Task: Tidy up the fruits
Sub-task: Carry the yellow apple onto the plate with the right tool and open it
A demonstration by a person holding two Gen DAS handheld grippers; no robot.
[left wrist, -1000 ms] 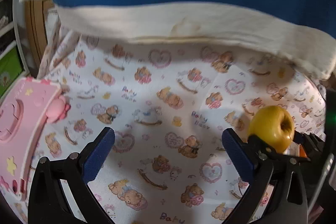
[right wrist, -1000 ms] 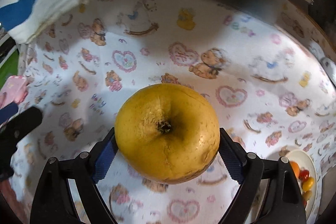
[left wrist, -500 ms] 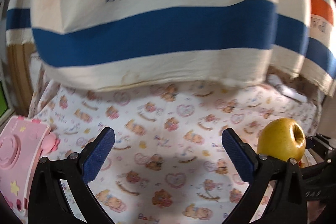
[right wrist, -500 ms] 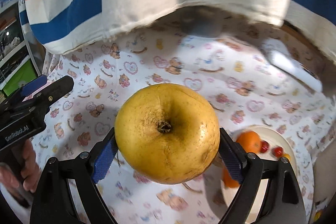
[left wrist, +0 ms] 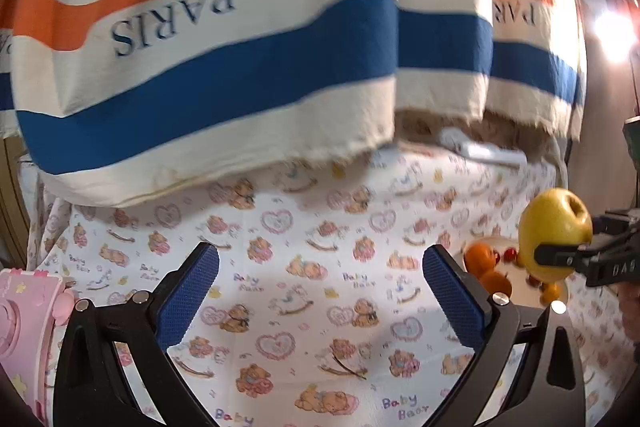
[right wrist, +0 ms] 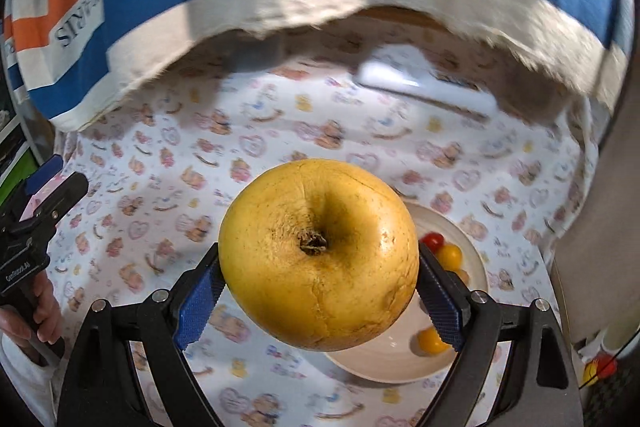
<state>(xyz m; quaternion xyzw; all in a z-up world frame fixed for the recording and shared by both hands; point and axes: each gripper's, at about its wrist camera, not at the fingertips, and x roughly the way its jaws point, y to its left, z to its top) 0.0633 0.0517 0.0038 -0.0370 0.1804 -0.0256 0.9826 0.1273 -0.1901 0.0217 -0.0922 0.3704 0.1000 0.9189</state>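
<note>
Right gripper (right wrist: 318, 291) clamped on a yellow apple (right wrist: 318, 255), blue pads (right wrist: 200, 301) pressed to its left and right sides. Apple held in the air above the bear-print tablecloth (right wrist: 160, 163), over the near-left edge of the white plate (right wrist: 472, 251). Apple is roundish, no clear long axis; its stem-to-base axis runs along the gripper's line of sight, brown dimple end (right wrist: 314, 241) pointing straight back at the right wrist camera. In the left wrist view the same apple (left wrist: 556, 233) sits at far right, dimple turned up and to the right, black finger of the right gripper (left wrist: 560, 255) across its lower half.

Left gripper (left wrist: 320, 295) jaws wide apart, nothing between them, only tablecloth (left wrist: 304, 239) behind.

View differences: right wrist view shows the plate holding a red cherry tomato (right wrist: 433, 239) and yellow cherry tomatoes (right wrist: 451, 254), another yellow one (right wrist: 430, 341) at the plate's near side; the apple hides the rest. Left wrist view shows oranges (left wrist: 480, 259) on that plate plus small red and yellow fruit, blurry. Only the left view shows the pink toy (left wrist: 24, 323) at the left edge. Only the right view shows the person's left hand (right wrist: 36, 311) wrapped around the left gripper's black handle (right wrist: 24, 251), at far left, low.

Striped cloth with "PARIS" lettering (left wrist: 248, 39) hangs across the top of both views, lettering upside down in the left view. A white flat object (right wrist: 424, 85) lies on the table's far side, too blurred to name.
</note>
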